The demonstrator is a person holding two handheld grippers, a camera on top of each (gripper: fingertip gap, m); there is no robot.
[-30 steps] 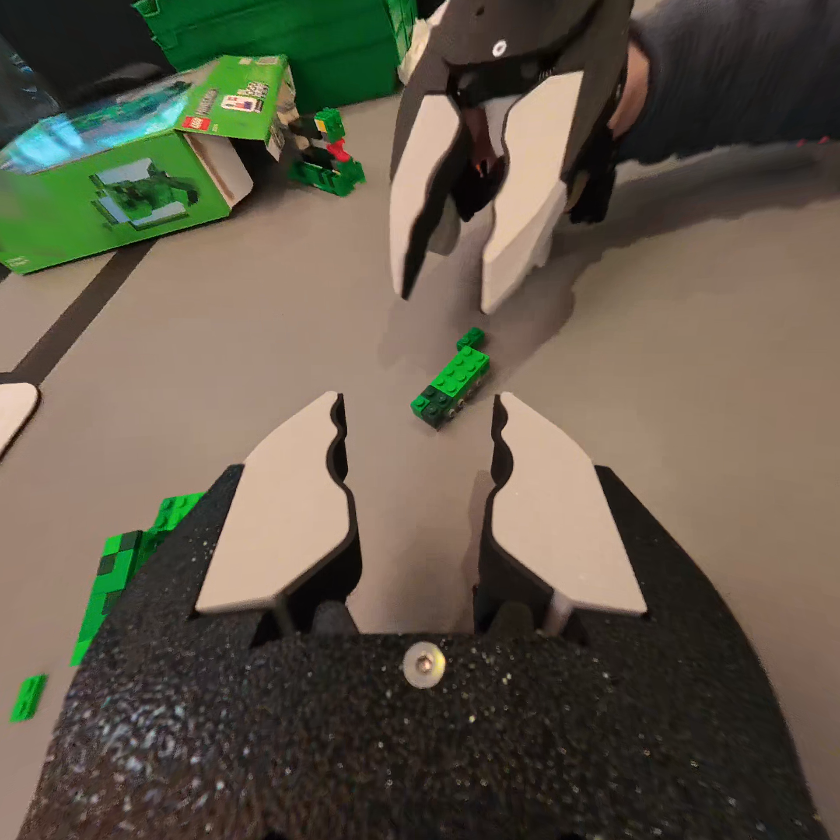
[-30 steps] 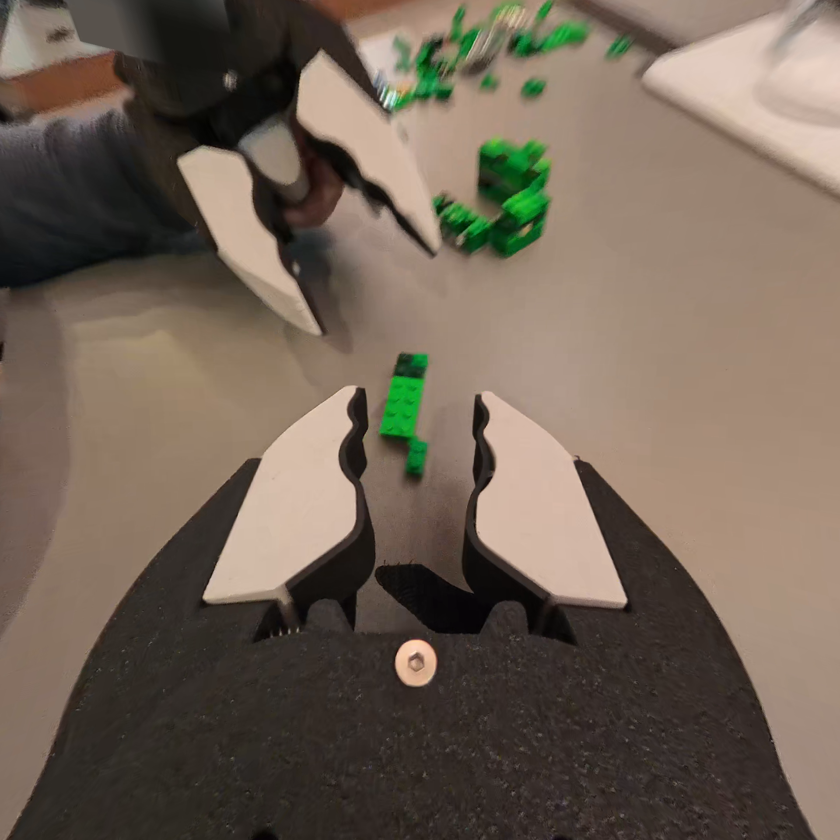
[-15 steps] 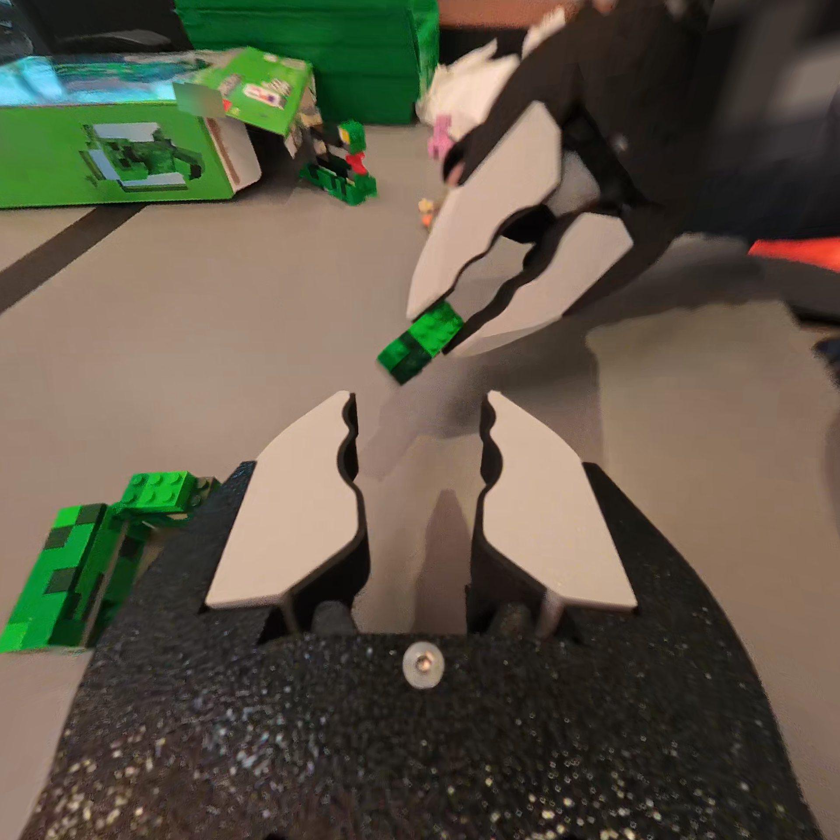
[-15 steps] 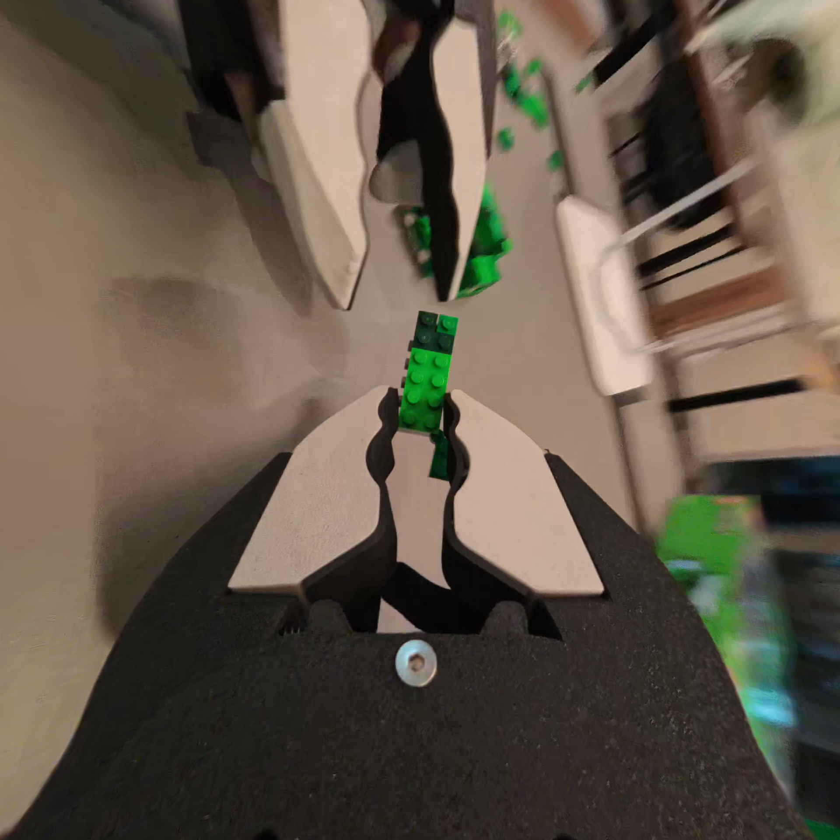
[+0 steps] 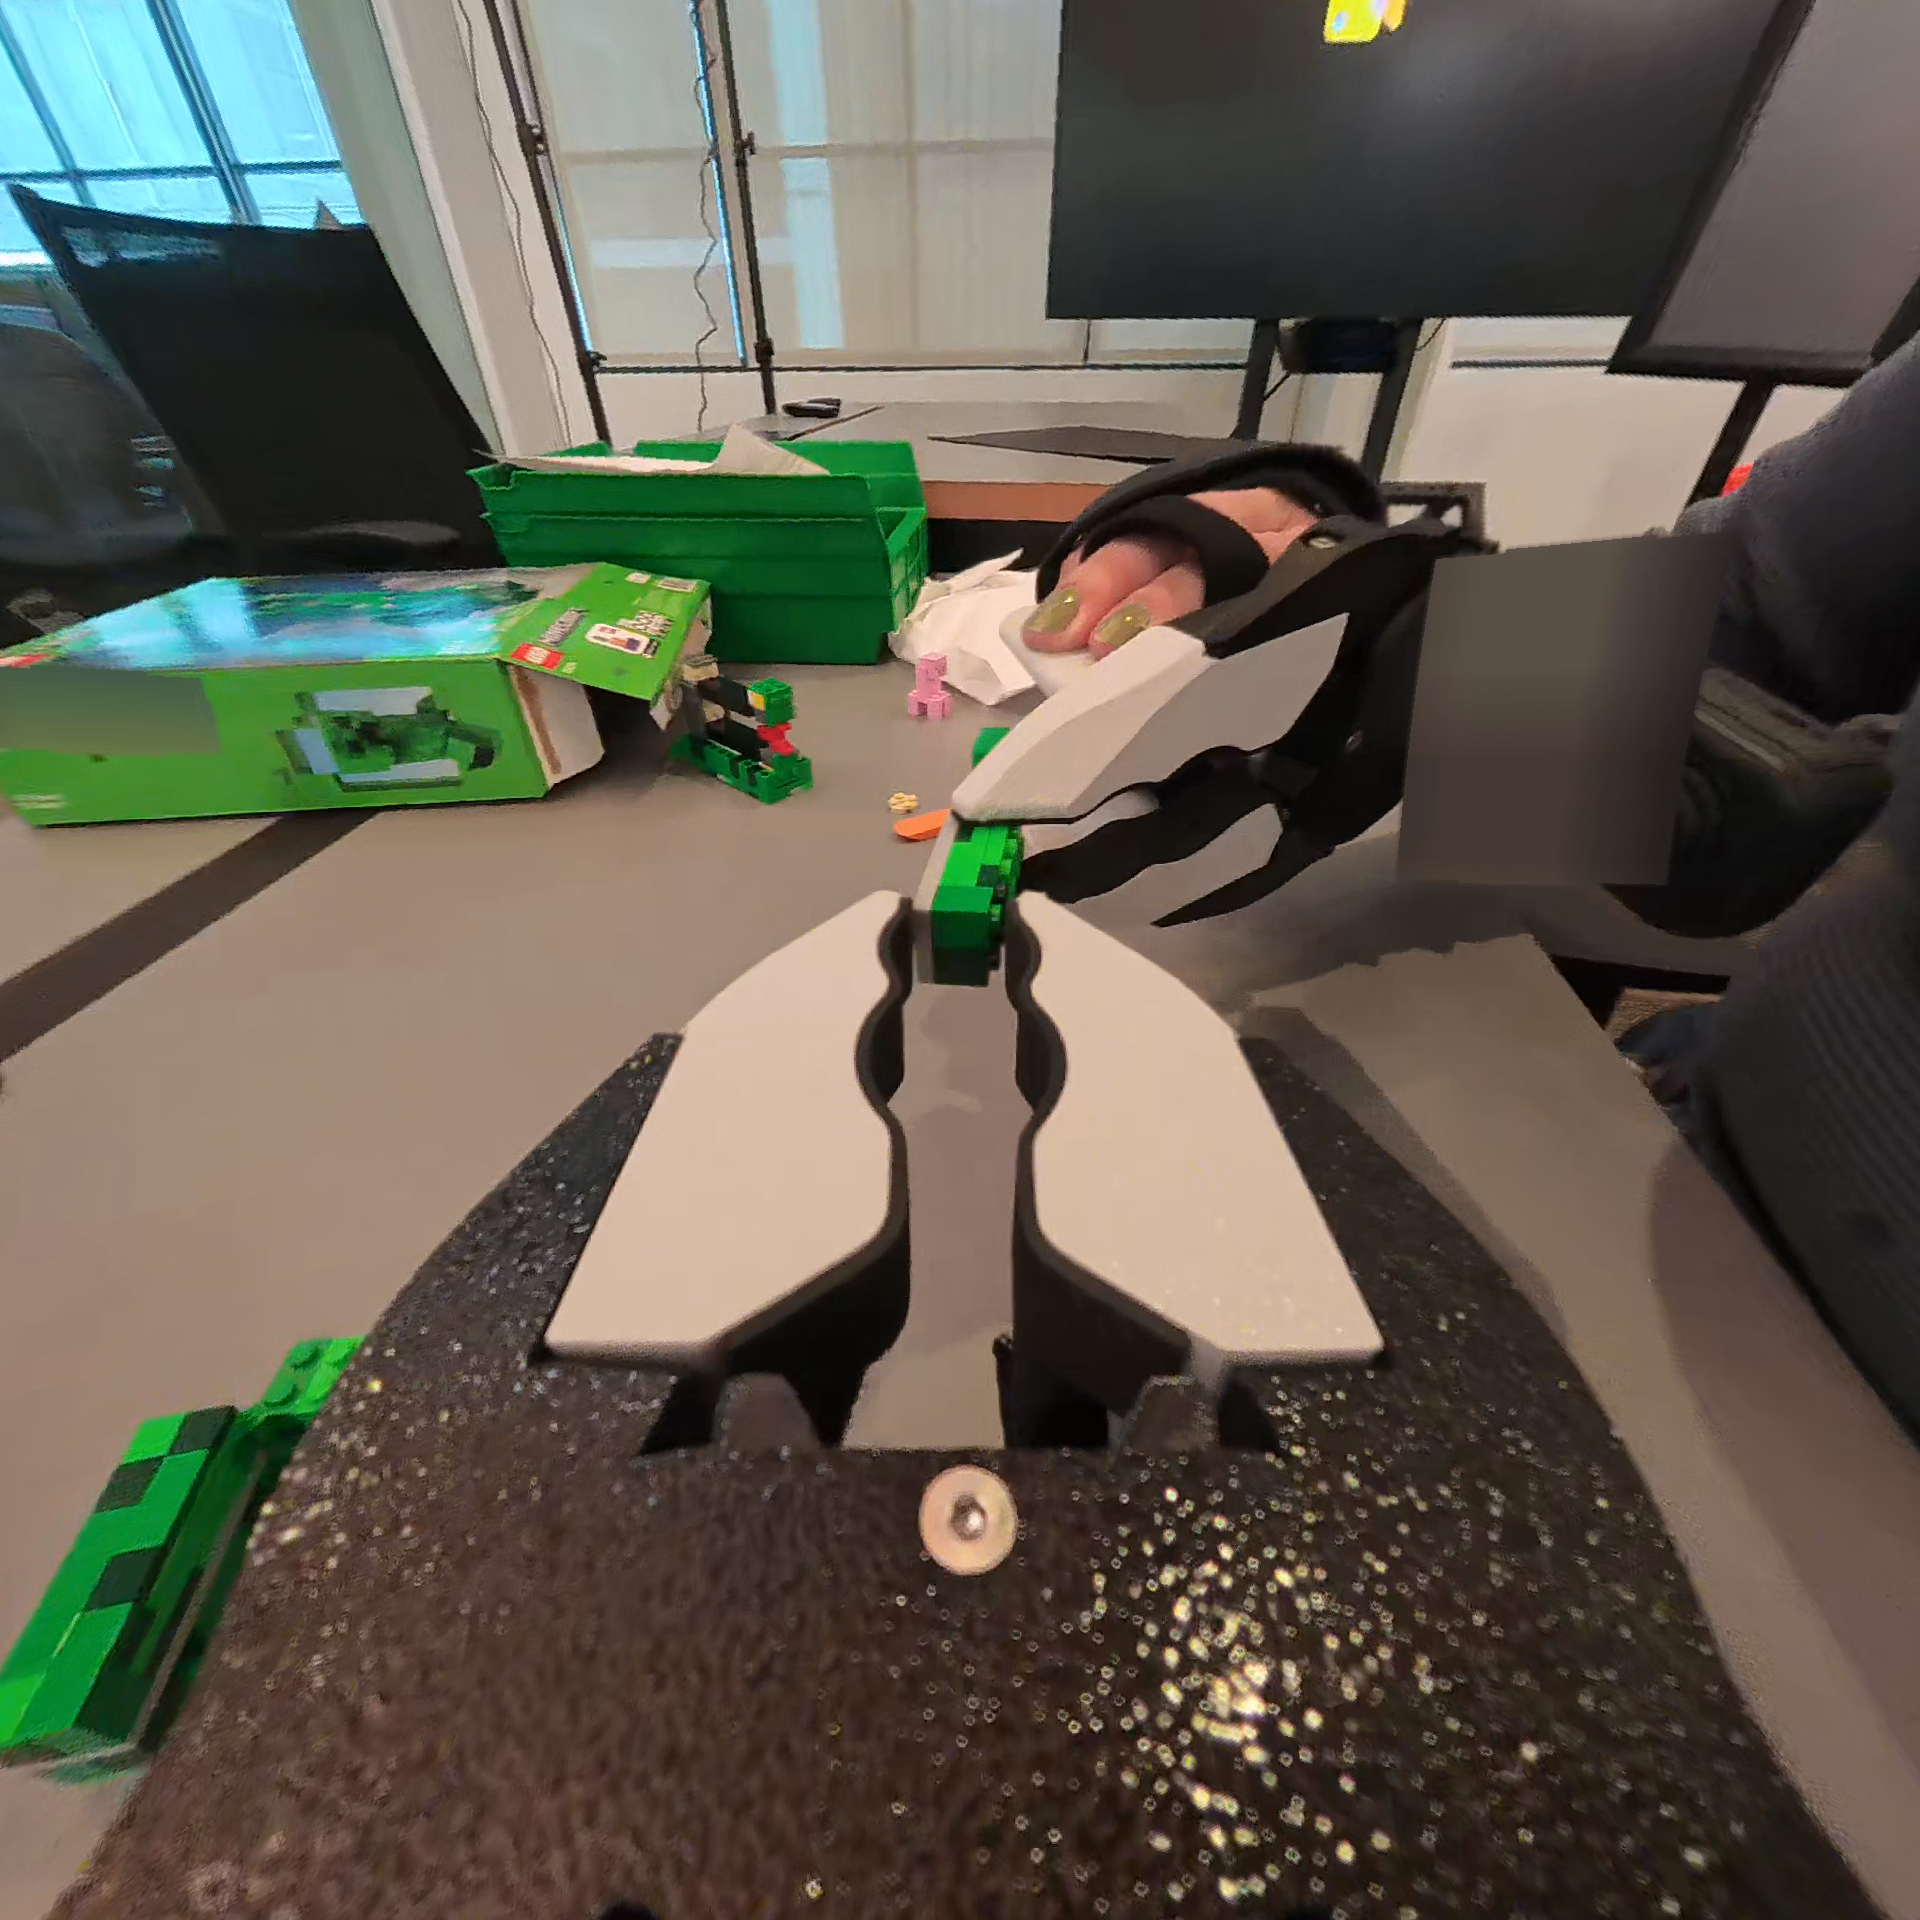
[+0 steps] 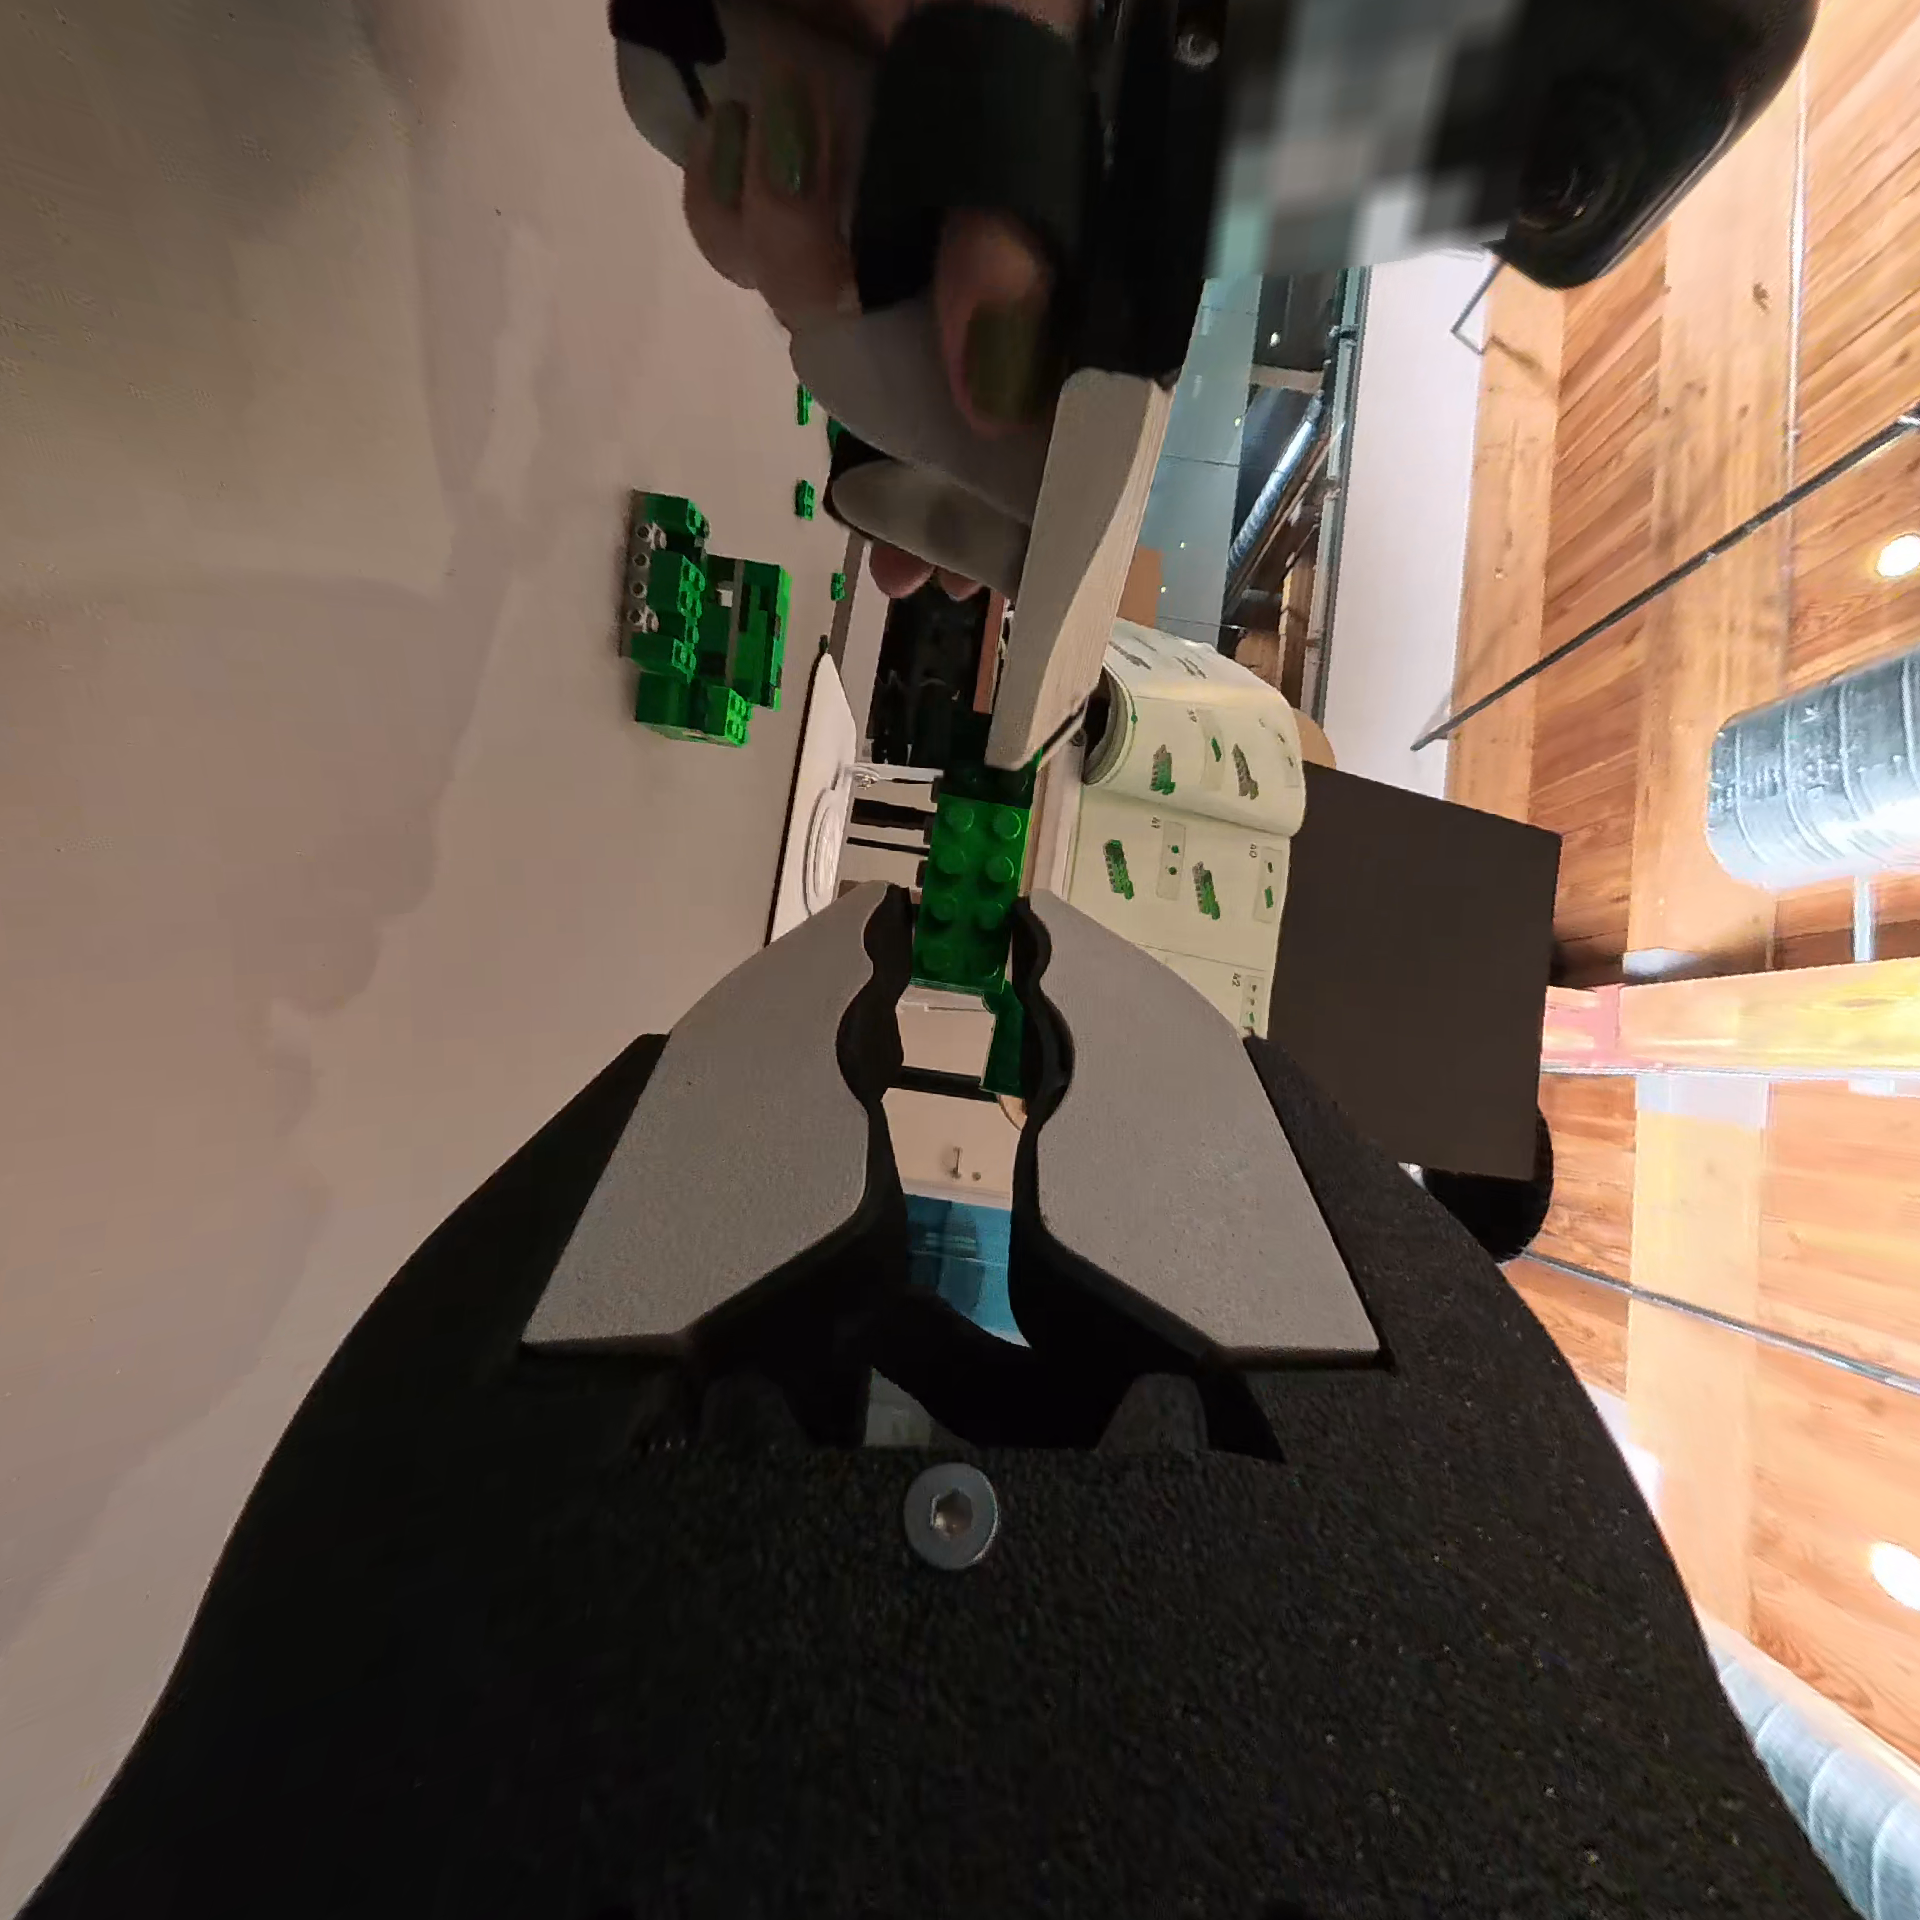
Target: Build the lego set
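Bimanual handling of a sub-assembly, mid-build. A short stacked strip of bright and dark green studded plastic bricks [image 5: 966,902] is held clear of the grey tabletop [image 5: 436,997] between both tools. The right gripper [image 6: 961,920] has its fingers clamped on the strip's near end, studs facing the right wrist camera. The left gripper [image 5: 961,925] has its grey fingers [image 5: 790,1122] closed in on the strip's other end, apparently touching it on both sides.

Work judged done: a larger blocky green brick assembly [image 6: 701,623] lies on the tabletop, well apart from the strip; a small green, black and red brick model [image 5: 743,732] stands just beside the opened green cardboard set box [image 5: 301,707]; a flat green patterned brick panel [image 5: 114,1579] lies at the lower left of the left wrist view.

Work judged left: small loose green pieces [image 6: 805,499] are not yet fitted, and the strip is not yet joined to any larger assembly. The open instruction booklet [image 6: 1184,821] lies beyond it, so the build looks partway through.
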